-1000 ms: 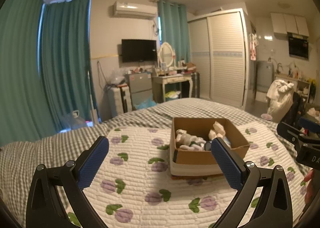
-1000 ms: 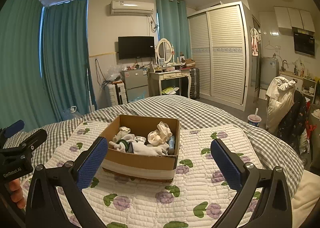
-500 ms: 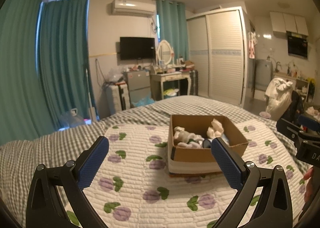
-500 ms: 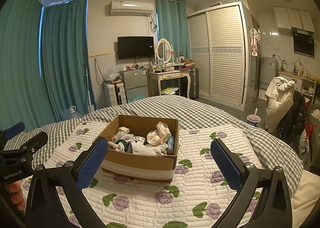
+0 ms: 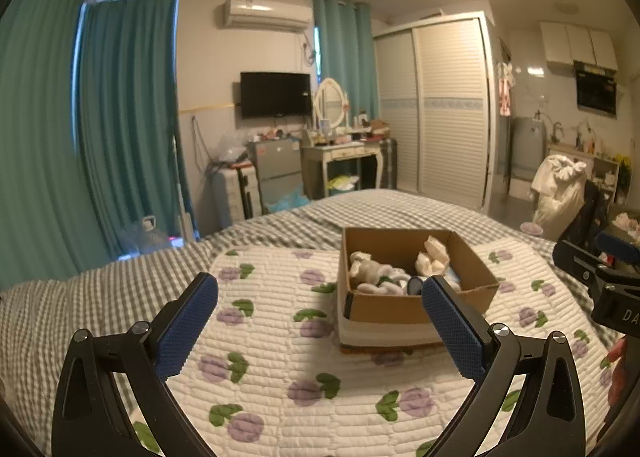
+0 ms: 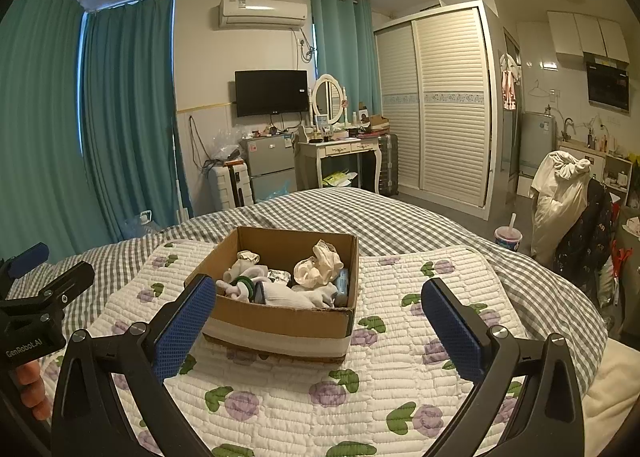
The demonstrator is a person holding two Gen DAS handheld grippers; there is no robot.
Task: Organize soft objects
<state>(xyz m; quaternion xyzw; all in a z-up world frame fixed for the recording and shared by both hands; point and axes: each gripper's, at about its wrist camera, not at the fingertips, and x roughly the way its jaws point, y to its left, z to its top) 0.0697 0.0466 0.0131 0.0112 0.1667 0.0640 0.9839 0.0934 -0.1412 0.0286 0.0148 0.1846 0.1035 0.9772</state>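
Note:
A cardboard box (image 5: 384, 313) sits on a white quilt with purple flowers (image 5: 280, 357) on the bed; it also shows in the right wrist view (image 6: 280, 323). It holds several soft items: white socks (image 6: 248, 271), a cream crumpled cloth (image 6: 320, 267), more white fabric (image 5: 374, 271). My left gripper (image 5: 320, 331) is open and empty, held above the quilt left of the box. My right gripper (image 6: 318, 331) is open and empty, in front of the box. Each gripper shows at the edge of the other's view.
The quilt lies on a grey checked bedspread (image 6: 400, 225). Beyond the bed stand teal curtains (image 5: 124, 129), a small fridge (image 6: 266, 167), a dressing table (image 6: 340, 149), a wardrobe (image 6: 436, 105) and a chair piled with clothes (image 6: 568, 197).
The left wrist view has shifted slightly, so the box sits a little further left and lower in it. The right gripper has barely moved. Both grippers stay open.

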